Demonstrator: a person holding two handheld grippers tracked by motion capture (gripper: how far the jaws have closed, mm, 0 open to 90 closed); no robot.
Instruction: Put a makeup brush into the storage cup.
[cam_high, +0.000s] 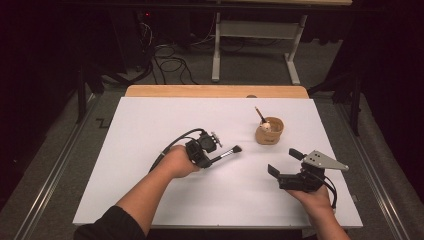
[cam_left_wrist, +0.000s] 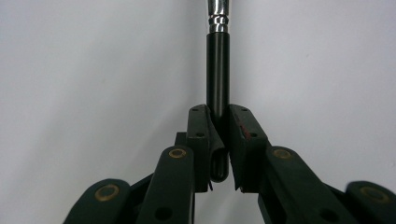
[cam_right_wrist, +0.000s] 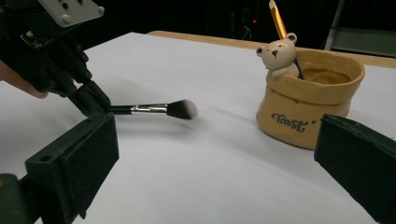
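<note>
Brush (cam_left_wrist: 218, 60) bristles cut off by top edge in left gripper view, handle end hidden between tongs, pencil (cam_right_wrist: 279, 21) lower part hidden inside pot (cam_right_wrist: 308, 100).

The high view looked forward and down over the whole bench (cam_high: 150, 200). Each gripper view sat low and close along its own jaws. High and right views shared brush (cam_right_wrist: 159, 109) and pot (cam_right_wrist: 308, 100).

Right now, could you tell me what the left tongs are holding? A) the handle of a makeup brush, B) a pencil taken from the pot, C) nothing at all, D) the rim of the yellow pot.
A: the left tongs are clamped on the black handle of the makeup brush, whose bristles point toward the yellow pot; the pencil stands in that pot.
</note>
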